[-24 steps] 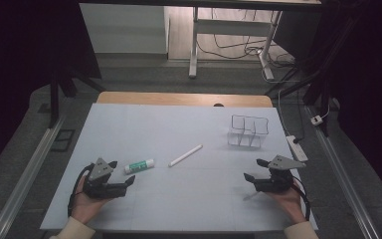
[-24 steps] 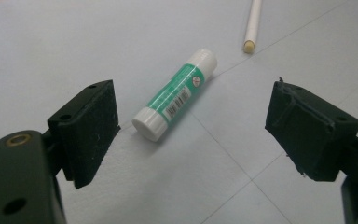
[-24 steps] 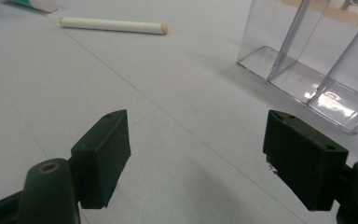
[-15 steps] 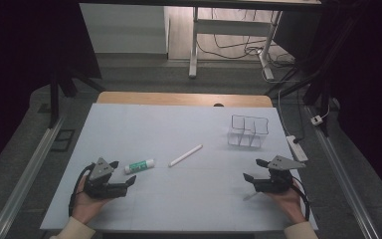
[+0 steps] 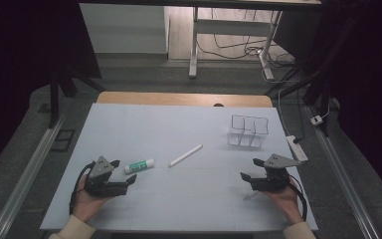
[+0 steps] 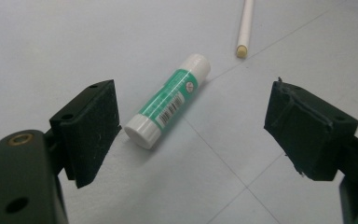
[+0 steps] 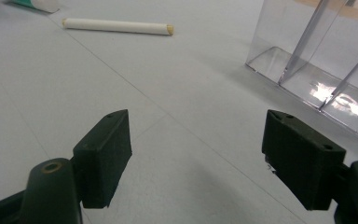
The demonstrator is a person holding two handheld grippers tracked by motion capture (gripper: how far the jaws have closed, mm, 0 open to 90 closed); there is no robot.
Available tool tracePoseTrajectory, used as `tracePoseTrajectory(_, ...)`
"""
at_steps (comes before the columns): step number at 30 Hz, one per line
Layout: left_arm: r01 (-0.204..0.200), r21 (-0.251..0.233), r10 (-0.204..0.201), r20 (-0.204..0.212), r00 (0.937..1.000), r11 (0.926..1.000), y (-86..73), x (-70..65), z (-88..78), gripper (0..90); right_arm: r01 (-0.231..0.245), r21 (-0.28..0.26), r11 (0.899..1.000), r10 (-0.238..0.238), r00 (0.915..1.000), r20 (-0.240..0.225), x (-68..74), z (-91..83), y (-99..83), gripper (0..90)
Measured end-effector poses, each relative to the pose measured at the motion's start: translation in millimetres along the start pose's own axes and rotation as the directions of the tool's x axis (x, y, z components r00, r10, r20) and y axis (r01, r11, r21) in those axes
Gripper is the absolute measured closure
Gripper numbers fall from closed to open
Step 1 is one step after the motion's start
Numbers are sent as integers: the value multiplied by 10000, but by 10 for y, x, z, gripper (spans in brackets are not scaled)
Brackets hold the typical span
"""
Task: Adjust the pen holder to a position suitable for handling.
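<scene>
- Pale blue table (image 5: 189,129) under dim light; bare mostly
- clear divided organizer (image 5: 247,132) far right
- left gripper (image 5: 129,182) and right gripper (image 5: 245,178), jaws apart, empty
- glue stick (image 6: 168,106) lies just ahead of the left jaws; round, likely rolls if nudged off-centre
- white stick (image 5: 185,156) beyond

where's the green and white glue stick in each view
High view: the green and white plastic glue stick lies on the pale blue table, left of centre, just past the left gripper.
Left gripper view: centre, lying flat between and beyond the open fingers.
Right gripper view: one end at the top left corner.
Shared landmark: the white cylindrical stick, close beside the glue stick in all three views.
</scene>
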State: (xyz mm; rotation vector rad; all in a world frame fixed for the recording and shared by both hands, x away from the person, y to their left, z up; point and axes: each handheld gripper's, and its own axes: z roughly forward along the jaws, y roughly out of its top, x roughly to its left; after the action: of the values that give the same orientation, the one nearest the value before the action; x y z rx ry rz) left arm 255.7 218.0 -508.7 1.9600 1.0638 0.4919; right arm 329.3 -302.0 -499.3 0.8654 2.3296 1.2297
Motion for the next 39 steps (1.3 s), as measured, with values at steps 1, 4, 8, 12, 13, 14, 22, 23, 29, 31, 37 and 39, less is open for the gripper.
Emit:
tracePoseTrajectory(1,0,0,0,0,10000,10000,0,0,0,183,-44,60,10000,44,10000,48,7,1,7,240)
tracePoseTrajectory(4,67,-12,-67,120,9999,10000,15,28,25,183,-302,57,9995,303,9995,-91,16,6,24,245)
tracePoseTrajectory(8,24,-28,-23,206,9998,10000,35,53,51,183,-379,92,9992,379,9993,18,20,-2,85,252)
tracePoseTrajectory(12,20,-71,-18,197,9998,10000,53,74,69,183,-375,164,9992,372,9992,140,26,11,132,264)
tracePoseTrajectory(13,21,-62,-20,182,9998,10000,52,76,72,183,-333,212,9992,329,9993,187,25,18,147,265)
tracePoseTrajectory(14,21,-62,-20,182,9998,10000,52,76,72,183,-328,240,9992,324,9993,189,23,31,164,271)
tracePoseTrajectory(22,-68,-54,69,167,9998,10000,48,59,65,184,-325,320,9990,320,9993,188,-9,90,413,314)
tracePoseTrajectory(23,-57,-57,58,143,9999,10000,45,60,56,183,-274,278,9992,267,9993,243,-7,97,449,317)
tracePoseTrajectory(29,-39,-143,40,47,10000,9999,42,43,23,184,-56,303,9995,45,9993,362,-27,95,621,342)
tracePoseTrajectory(31,-49,-130,49,25,10000,9999,45,35,26,185,-57,329,9994,43,9991,434,-36,88,644,353)
tracePoseTrajectory(37,-107,-67,108,12,9999,9999,47,27,36,186,-286,412,9987,258,9973,681,-151,49,724,425)
tracePoseTrajectory(39,-81,-78,81,-42,10000,9999,47,30,38,186,-411,494,9979,368,9956,863,-182,43,726,455)
